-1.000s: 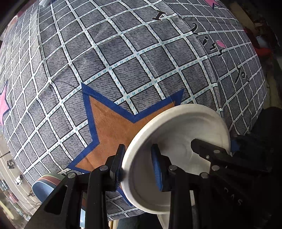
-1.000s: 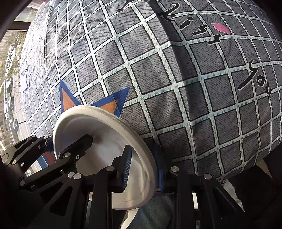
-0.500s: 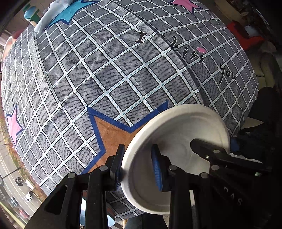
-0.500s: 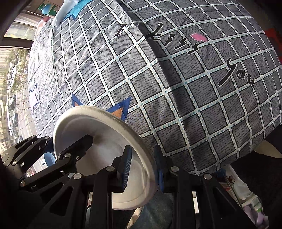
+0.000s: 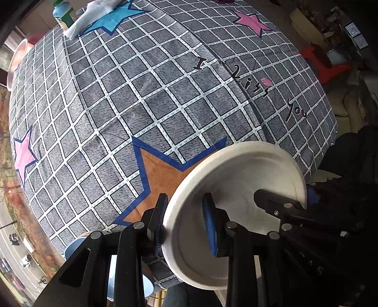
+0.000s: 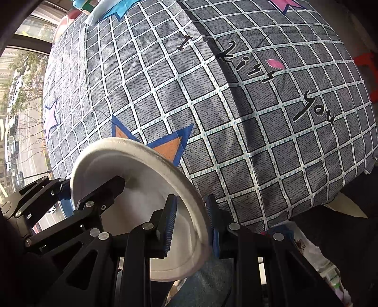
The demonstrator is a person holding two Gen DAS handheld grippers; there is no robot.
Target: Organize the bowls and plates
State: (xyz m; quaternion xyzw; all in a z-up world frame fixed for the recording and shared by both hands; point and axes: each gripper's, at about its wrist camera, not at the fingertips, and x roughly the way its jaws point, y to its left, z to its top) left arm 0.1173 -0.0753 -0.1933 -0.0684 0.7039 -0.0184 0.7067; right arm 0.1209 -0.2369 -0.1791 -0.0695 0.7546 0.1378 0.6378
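Observation:
A white paper plate (image 5: 238,203) is held on edge, above the near end of a table draped in a grey checked cloth (image 5: 151,99). My left gripper (image 5: 185,224) is shut on its left rim. My right gripper (image 6: 192,222) is shut on its right rim; the plate also shows in the right wrist view (image 6: 141,179). Each gripper appears in the other's view, on the opposite side of the plate. A blue bowl (image 5: 127,278) sits low at the left, mostly hidden behind my left gripper. A pink bowl (image 5: 20,56) rests at the table's far left edge.
The cloth carries an orange star (image 5: 165,179), pink and blue stars and black lettering. At the far end lie a white cloth (image 5: 89,14) and a green-and-blue bottle (image 5: 62,13). A window with a street view is at the left (image 6: 16,99). Clutter stands right of the table (image 5: 330,63).
Both grippers have pulled back and up from the table with the plate between them; more of the tabletop and its far end shows now. The grip on the plate is unchanged.

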